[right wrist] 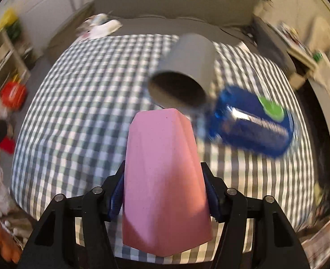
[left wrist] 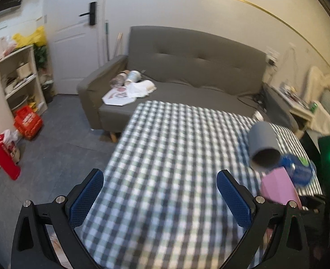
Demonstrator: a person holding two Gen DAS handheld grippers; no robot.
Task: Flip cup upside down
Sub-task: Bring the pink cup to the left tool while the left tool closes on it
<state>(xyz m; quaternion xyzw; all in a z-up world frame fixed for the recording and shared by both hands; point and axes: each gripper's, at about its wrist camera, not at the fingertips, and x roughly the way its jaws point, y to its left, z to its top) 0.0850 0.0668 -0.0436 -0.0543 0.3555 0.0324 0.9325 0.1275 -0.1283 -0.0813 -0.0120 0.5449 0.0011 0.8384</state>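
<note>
My right gripper [right wrist: 165, 192] is shut on a pink faceted cup [right wrist: 165, 179], held above the checked tablecloth [right wrist: 79, 94]; its closed end points away from me. The pink cup also shows in the left wrist view [left wrist: 279, 188] at the right. A grey cup [right wrist: 185, 67] lies tilted with its dark opening toward me, just beyond the pink cup; it also shows in the left wrist view [left wrist: 263, 143]. My left gripper [left wrist: 160, 197] is open and empty over the cloth's near left part.
A blue packet [right wrist: 254, 121] with a green spot lies right of the grey cup, also in the left wrist view [left wrist: 299, 168]. A grey sofa [left wrist: 187, 67] stands behind the table. Shelves [left wrist: 19, 80] and red containers [left wrist: 5, 157] stand at the left.
</note>
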